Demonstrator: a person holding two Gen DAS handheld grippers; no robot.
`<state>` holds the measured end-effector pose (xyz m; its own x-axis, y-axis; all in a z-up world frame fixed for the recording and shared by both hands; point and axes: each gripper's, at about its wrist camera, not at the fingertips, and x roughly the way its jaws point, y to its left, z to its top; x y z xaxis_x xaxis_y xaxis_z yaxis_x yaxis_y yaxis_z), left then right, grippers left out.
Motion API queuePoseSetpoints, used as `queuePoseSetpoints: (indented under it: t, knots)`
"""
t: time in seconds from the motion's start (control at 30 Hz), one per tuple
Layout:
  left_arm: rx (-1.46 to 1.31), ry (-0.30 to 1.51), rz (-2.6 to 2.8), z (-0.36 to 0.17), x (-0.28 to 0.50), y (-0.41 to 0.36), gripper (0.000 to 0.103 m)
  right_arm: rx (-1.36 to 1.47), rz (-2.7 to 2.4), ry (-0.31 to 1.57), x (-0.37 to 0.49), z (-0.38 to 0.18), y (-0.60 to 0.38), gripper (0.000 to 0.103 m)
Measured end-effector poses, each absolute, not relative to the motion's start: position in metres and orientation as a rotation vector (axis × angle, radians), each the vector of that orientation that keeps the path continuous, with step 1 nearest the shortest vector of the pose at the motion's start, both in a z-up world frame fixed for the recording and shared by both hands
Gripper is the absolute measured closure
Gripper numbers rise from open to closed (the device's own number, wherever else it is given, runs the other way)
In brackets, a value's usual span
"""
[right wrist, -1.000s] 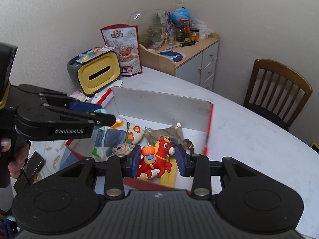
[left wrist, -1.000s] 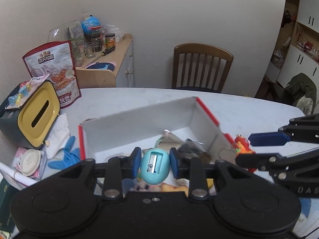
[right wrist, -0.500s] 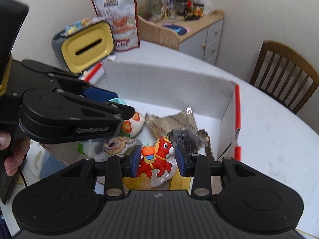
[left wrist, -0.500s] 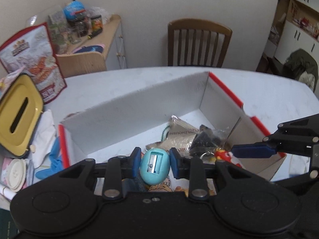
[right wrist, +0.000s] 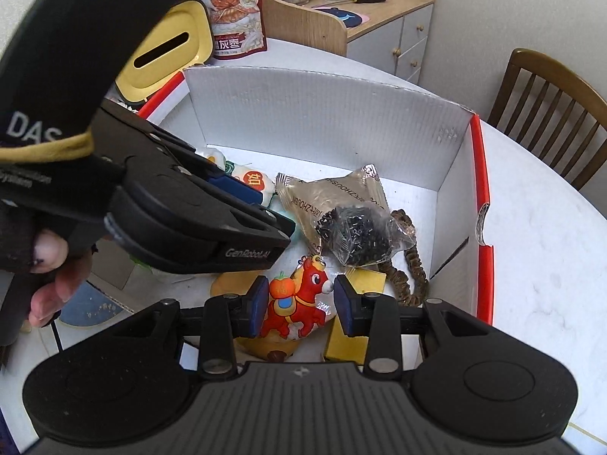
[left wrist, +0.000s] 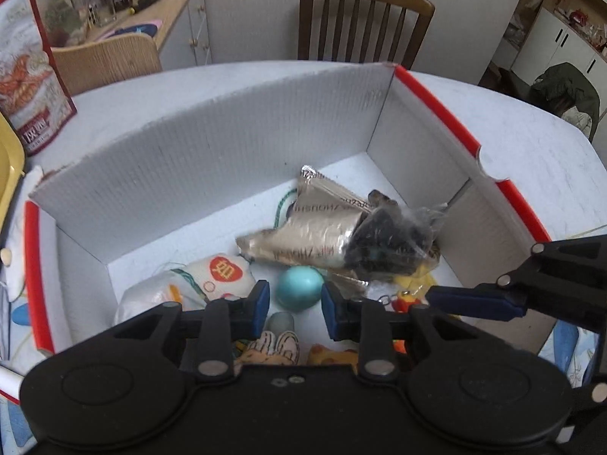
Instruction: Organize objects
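My left gripper (left wrist: 296,299) hangs low inside the white, red-edged cardboard box (left wrist: 227,151), shut on a teal egg-shaped pencil sharpener (left wrist: 299,288) whose round side faces the camera. To its right, my right gripper (right wrist: 299,303) is shut on a red toy horse keychain (right wrist: 296,307), just above the box floor. The right wrist view shows the left gripper (right wrist: 265,223) from the side, with a hand (right wrist: 49,265) on its grip. In the left wrist view one blue pad of the right gripper (left wrist: 474,299) reaches in from the right.
In the box lie a gold snack packet (left wrist: 315,227), a clear bag of black bits (left wrist: 390,242), a white pouch with a red apple (left wrist: 224,269), a brown coil (right wrist: 409,265) and a yellow carton (right wrist: 353,326). A yellow-lidded bin (right wrist: 167,49), a snack bag (right wrist: 235,7) and a chair (left wrist: 364,19) stand beyond.
Both grippers have sunk from above the box rim down into it, tilting more steeply. The sharpener has turned between the left pads, so its blade face no longer shows.
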<state>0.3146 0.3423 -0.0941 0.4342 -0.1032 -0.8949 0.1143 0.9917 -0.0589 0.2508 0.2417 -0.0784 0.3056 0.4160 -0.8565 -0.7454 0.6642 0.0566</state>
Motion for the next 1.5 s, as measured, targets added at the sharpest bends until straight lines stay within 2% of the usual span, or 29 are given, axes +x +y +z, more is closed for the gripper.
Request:
queuePoseSetpoints:
  t: [0.17, 0.43, 0.67, 0.8, 0.97, 1.17, 1.37, 1.5]
  knots:
    - [0.005, 1.142, -0.138, -0.1, 0.316, 0.344, 0.075, -0.37, 0.791, 0.995, 0.251, -0.078, 0.24, 0.066]
    - [-0.021, 1.133, -0.124, -0.098, 0.309, 0.347, 0.066, -0.356, 0.783, 0.982, 0.246, -0.068, 0.233, 0.062]
    - [-0.019, 1.066, -0.103, -0.076, 0.292, 0.343, 0.048, -0.305, 0.789, 0.953, 0.238, -0.047, 0.216, 0.052]
    - [-0.022, 1.008, -0.088, -0.058, 0.275, 0.338, 0.04, -0.288, 0.807, 0.927, 0.228, -0.032, 0.204, 0.05]
    - [-0.014, 0.943, -0.068, -0.036, 0.252, 0.327, 0.037, -0.269, 0.845, 0.884, 0.213, -0.013, 0.187, 0.046]
    - [0.002, 0.856, -0.02, -0.01, 0.221, 0.311, 0.022, -0.242, 0.892, 0.839, 0.194, 0.006, 0.16, 0.044]
    - [0.001, 0.774, -0.003, 0.012, 0.191, 0.29, 0.009, -0.238, 0.913, 0.781, 0.177, 0.021, 0.131, 0.035]
    - [-0.002, 0.73, 0.01, 0.024, 0.172, 0.274, 0.004, -0.225, 0.931, 0.751, 0.166, 0.029, 0.11, 0.034]
